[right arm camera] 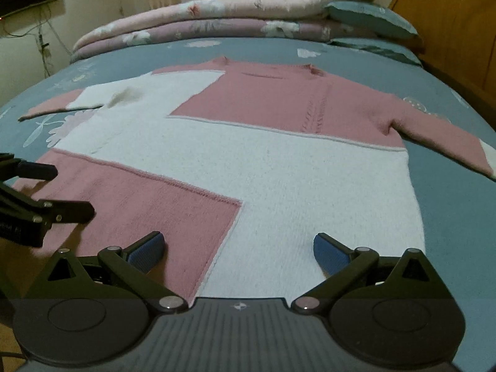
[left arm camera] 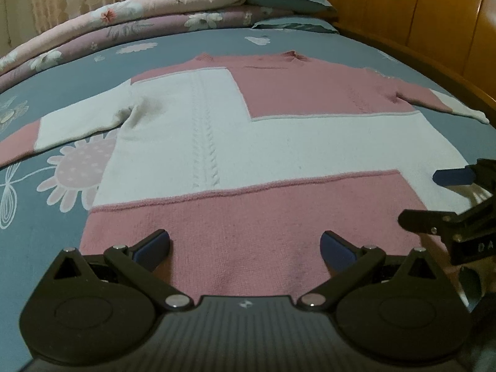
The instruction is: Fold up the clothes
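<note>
So there's a pink and white sweater laid out flat on a blue floral bedsheet, filling the middle of both wrist views, with both sleeves stretched out to the sides. Starting at the left of the left wrist view, the one sleeve runs off toward the left edge, white near the body and pink at the cuff. In the bottom centre sits the left gripper, fingers spread wide with nothing between them, hovering right at the pink hem (can't tell if the pads actually touch the knit). Over at the right edge of that frame the right gripper pokes in beside the white corner of the hem, and it looks spread apart too. In the right wrist view its own blue pads sit wide at the bottom centre, over the hem where pink meets white. Across the top of the frame there's a stack of folded quilts, then a grey-blue pillow, and a wooden headboard in the upper right.
</note>
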Motion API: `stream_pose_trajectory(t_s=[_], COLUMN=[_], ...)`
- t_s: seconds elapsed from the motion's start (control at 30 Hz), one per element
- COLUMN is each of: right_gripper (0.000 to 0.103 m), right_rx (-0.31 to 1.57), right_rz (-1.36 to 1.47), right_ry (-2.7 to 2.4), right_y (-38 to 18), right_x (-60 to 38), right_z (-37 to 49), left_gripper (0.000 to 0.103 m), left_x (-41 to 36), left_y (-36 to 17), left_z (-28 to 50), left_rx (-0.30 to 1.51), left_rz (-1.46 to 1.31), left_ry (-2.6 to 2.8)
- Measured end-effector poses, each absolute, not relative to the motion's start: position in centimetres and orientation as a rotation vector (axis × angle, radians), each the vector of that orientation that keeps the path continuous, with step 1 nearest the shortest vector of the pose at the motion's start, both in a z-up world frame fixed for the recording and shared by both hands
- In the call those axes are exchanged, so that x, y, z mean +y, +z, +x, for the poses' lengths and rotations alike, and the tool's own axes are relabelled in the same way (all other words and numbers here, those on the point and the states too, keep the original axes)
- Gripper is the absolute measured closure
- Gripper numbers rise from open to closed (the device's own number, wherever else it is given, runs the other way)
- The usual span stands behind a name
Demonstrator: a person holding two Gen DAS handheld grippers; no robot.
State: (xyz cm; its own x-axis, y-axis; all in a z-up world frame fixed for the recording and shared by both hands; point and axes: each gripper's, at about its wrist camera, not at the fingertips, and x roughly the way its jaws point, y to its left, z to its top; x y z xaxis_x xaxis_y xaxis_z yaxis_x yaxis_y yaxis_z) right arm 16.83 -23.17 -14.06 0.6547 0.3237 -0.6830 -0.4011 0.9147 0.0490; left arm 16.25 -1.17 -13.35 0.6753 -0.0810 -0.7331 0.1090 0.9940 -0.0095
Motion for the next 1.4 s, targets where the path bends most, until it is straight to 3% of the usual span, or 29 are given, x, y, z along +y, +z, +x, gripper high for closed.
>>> stream_pose_trajectory(t_s=[0.43, 0.67, 1.07, 1.4], right_gripper=[0.0, 0.0, 0.0, 0.0], right_rx=[0.778, 0.813, 0.839, 0.799], right_rz=[-0.054, -0.204, -0.041, -0.032], right_ry=[0.461, 0.432, 0.267, 0.278], right_y=[-11.1, -13.4, -10.8, -10.0], right_x=[-22.4, -20.2, -24.7, -24.6], right_z=[14.4, 13.7, 10.0, 10.0], left_gripper=[0.001, 0.001, 0.001, 0.001], left_x=[-0.9, -0.7, 0.3, -1.1], left_y=[-13.1, -13.1, -10.2, -12.8], left_z=[16.3, 16.2, 14.0, 12.9], left_rx=[0.842, 0.848, 0.761, 0.892], left_rz=[0.046, 0.06, 0.038, 0.011], left_ry=[-0.136, -0.16, -0.208, -0.283])
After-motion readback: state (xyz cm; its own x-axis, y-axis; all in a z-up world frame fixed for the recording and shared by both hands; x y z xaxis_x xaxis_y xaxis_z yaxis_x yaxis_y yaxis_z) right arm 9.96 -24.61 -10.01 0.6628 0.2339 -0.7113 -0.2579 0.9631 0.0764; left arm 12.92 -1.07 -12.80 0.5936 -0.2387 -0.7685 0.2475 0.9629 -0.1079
